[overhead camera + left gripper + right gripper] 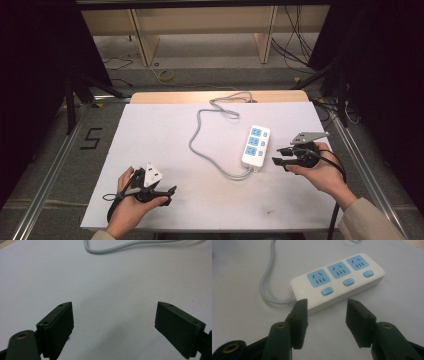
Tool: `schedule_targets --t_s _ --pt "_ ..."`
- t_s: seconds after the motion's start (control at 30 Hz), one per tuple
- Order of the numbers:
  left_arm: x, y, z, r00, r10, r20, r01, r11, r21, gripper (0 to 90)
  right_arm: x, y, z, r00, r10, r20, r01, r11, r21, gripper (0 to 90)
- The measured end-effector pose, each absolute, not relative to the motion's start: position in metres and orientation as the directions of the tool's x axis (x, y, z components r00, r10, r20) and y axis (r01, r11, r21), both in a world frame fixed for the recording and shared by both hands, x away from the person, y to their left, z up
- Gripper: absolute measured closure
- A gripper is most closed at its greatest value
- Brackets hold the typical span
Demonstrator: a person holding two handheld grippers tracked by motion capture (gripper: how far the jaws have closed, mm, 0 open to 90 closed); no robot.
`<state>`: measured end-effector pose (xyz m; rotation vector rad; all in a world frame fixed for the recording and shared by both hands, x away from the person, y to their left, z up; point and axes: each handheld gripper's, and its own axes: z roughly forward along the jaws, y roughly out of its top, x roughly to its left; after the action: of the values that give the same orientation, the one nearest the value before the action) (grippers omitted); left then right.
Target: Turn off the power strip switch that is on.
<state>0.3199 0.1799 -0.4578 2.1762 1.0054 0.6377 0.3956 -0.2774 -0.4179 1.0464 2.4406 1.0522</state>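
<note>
Right now both grippers sit parted and empty, power strip just ahead of the right gripper.

Strip lies on the white table, long side facing the right fingertips and running across them, cord end toward the left finger; a narrow bare gap separates them. Right hand is clearly nearer. Left gripper is well apart, jaws wide over bare table, with the grey cable far beyond its fingers. Nothing blocks the right approach; likely next move.

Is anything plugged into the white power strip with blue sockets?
No. All three blue sockets on the white power strip show bare slots in the right gripper view.
</note>
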Motion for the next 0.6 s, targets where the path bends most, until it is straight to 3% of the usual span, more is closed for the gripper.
schedule_targets --t_s 0.4,0.6 --pt "0.320 0.180 -0.458 0.587 0.795 0.152 0.479 -0.493 0.727 15.1 0.369 -0.292 -0.429 -0.701 0.709 0.077 0.511 0.425 0.747 36.6" --pt "0.320 0.180 -0.458 0.588 0.794 0.154 0.477 -0.494 0.727 15.1 0.357 -0.301 -0.434 -0.691 0.718 0.083 0.494 0.384 0.780 34.1"
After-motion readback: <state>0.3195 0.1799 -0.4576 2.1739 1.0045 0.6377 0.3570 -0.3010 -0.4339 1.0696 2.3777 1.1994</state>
